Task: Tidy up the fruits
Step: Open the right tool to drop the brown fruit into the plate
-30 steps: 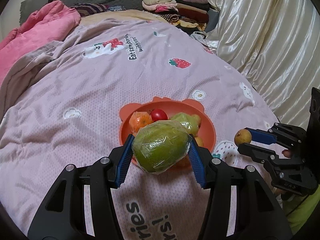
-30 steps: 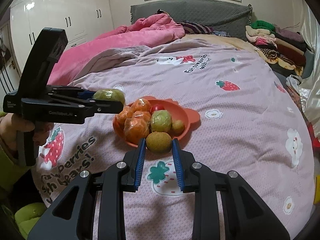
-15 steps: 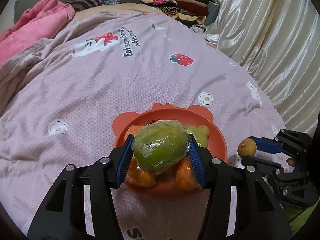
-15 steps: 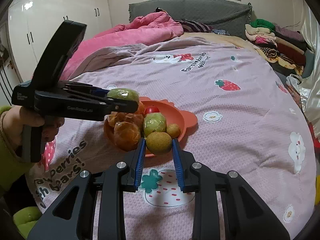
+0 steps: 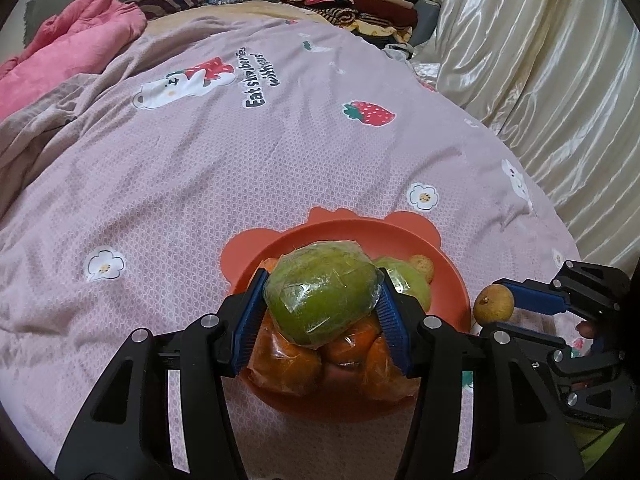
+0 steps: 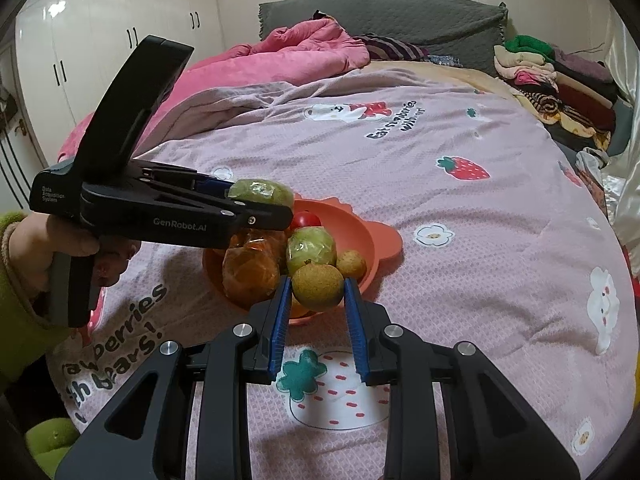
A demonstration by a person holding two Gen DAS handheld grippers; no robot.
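My left gripper is shut on a green fruit in plastic wrap and holds it just above the orange bowl. Under it lie wrapped oranges, another wrapped green fruit, a red tomato and a small brown fruit. My right gripper is shut on a round brown fruit at the bowl's near right rim. In the left wrist view that brown fruit hangs just right of the bowl. In the right wrist view the left gripper reaches in from the left.
The bowl sits on a pink strawberry-print quilt over a bed. A pink blanket lies bunched at the far side, folded clothes are stacked at the far right, and a shiny cream curtain hangs along the right. White wardrobes stand left.
My left gripper has carried the wrapped green fruit forward and down, from the bowl's near edge to over the oranges. The right gripper with its brown fruit has edged closer to the bowl's rim.
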